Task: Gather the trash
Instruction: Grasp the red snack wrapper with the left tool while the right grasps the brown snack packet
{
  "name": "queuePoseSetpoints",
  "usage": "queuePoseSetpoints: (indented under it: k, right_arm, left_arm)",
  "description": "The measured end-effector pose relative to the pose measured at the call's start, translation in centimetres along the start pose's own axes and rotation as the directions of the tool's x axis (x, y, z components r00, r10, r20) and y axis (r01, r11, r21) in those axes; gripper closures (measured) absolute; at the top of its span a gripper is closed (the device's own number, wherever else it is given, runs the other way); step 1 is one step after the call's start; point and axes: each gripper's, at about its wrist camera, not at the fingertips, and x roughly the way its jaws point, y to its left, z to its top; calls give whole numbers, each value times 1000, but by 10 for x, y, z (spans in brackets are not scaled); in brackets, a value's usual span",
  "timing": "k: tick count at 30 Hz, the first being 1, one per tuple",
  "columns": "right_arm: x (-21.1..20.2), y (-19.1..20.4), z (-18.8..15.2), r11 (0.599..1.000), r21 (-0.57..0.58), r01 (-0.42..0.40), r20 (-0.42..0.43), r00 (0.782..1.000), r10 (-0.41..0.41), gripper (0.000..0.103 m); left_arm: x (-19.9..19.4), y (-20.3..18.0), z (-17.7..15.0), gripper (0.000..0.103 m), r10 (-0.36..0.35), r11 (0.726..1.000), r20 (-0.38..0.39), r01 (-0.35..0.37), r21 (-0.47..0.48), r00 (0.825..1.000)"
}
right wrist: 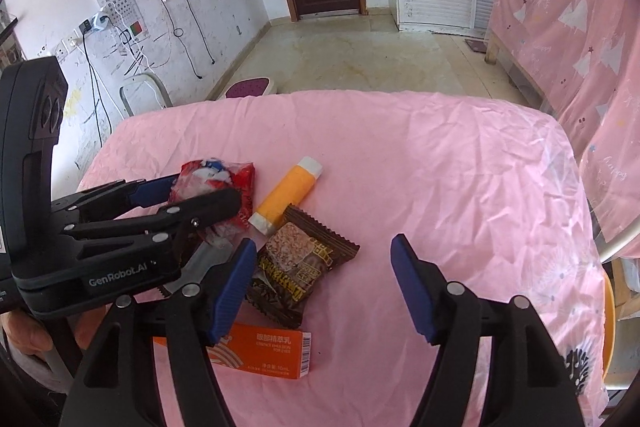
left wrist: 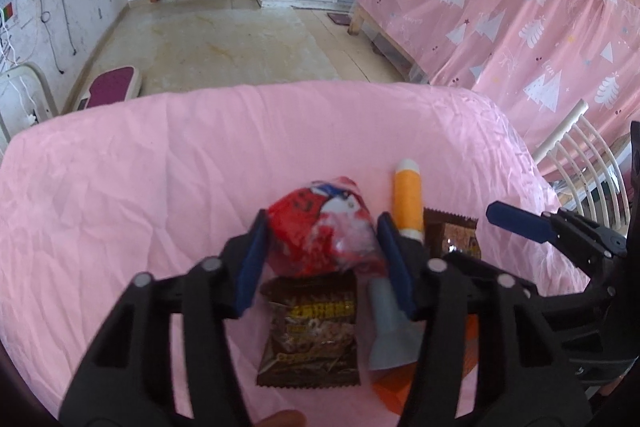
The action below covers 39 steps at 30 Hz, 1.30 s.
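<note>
Altogether we count five pieces of trash on the pink cloth (right wrist: pixel 440 167) covering the table, all clustered at its near left. Furthest left lies one crumpled red wrapper (left wrist: pixel 324 231), and our left gripper (left wrist: pixel 322 259) has its blue pads at either side of it, apparently pressing on the crumpled film. Just right of it we see one orange tube (right wrist: pixel 286 193) with a white cap, lying at a slant with the cap toward the far side. We count two brown snack packets: one (left wrist: pixel 310 335) lies near, under the left gripper's jaws, and the other (right wrist: pixel 298 267) lies just right of the tube's near end. One flat orange box (right wrist: pixel 260 351) lies nearest of all, its left end hidden beneath our right gripper's left finger. Our right gripper (right wrist: pixel 322 287) hangs with jaws wide apart and nothing between them but bare cloth and the edge of that second packet. We see no bin or bag in either view.
</note>
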Motion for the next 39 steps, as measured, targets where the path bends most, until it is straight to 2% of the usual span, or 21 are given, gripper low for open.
queuePoseSetpoints:
  k: [2,5,11,13,21,33,39]
  right_arm:
    - [3,1,0,1000,-5,-1,-6,1000,1,43]
    - [7,4,2,1000,-13,-3,-17,1000,2,43]
    - [17,12,3,999,-35,-4,-33,999,3,44]
    - [17,14,4,999,-44,11,-27,1000,-13,56]
    - [14,11,-1,999,-36,27,-6,1000,-27,67]
    - [-29,-11,-10,1000,1,-2,83,997,2,68]
    - [-68,-32,-22,1000,30,-10,165,986,5,68]
  left_arm:
    - [-2,3,0,62,-11,1000,3,11,-9,1000]
    - [-6,6,1,63,-3,1000,27,4,-17,1000]
    - [-29,10,6,63,22,999,128,-16,-42,992]
    - [-36,11,8,63,20,999,149,-12,-50,989]
    - [-49,6,9,63,33,999,185,-26,-42,982]
    - [-75,-18,0,63,64,998,231,-63,-12,971]
    - [-90,-49,-3,63,58,997,267,-69,33,962]
